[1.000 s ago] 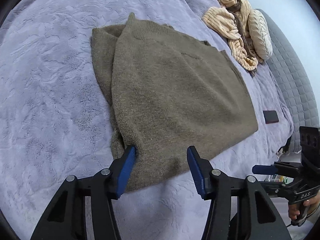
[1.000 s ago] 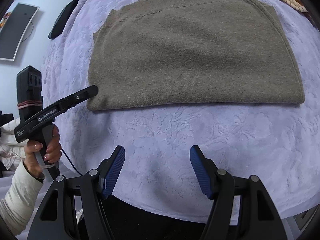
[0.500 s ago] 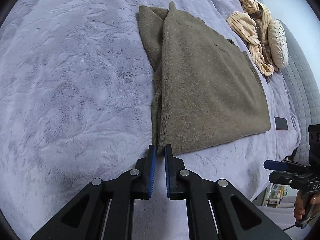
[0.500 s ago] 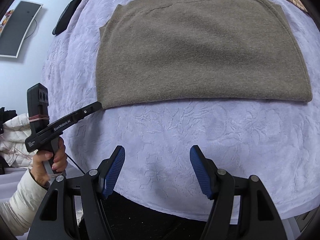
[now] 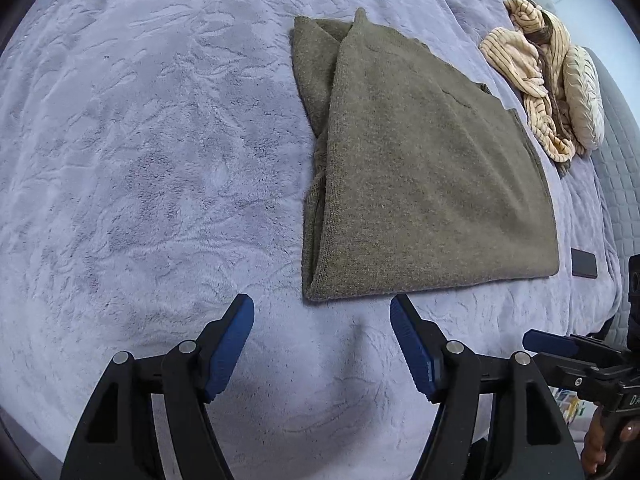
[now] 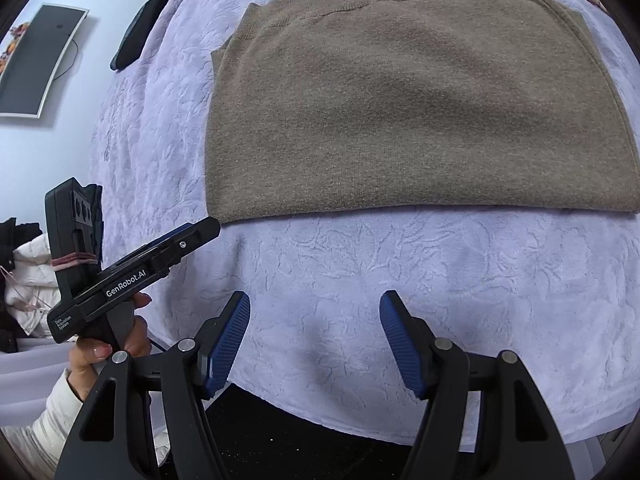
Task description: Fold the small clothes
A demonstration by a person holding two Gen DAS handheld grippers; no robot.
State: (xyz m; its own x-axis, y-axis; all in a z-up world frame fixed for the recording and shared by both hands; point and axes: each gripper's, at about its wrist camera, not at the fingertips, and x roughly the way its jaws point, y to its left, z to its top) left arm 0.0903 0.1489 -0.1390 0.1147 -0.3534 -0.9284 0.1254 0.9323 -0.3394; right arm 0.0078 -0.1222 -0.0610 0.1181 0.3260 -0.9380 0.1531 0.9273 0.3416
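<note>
An olive-brown knit sweater (image 5: 420, 184) lies folded flat on the lilac blanket (image 5: 140, 160), a narrower layer showing under its left side. My left gripper (image 5: 320, 308) hovers just short of the sweater's near left corner. Its jaws are opening and nothing is between them. In the right wrist view the sweater (image 6: 400, 112) spreads across the top. My right gripper (image 6: 314, 300) stands open over bare blanket near the bed's edge, well short of the hem. The left gripper (image 6: 192, 236) shows there beside the sweater's lower left corner, held by a hand.
A heap of beige striped clothes (image 5: 536, 80) lies at the far right by a grey quilted cushion (image 5: 616, 140). A dark phone (image 5: 584, 264) rests beyond the sweater. A black object (image 6: 142, 36) sits on the blanket's far left. The bed edge (image 6: 320, 400) drops off below my right gripper.
My left gripper drew back off the sweater's near corner, shut empty, then opened again. The sweater now lies flat and free. The right gripper has hardly moved.
</note>
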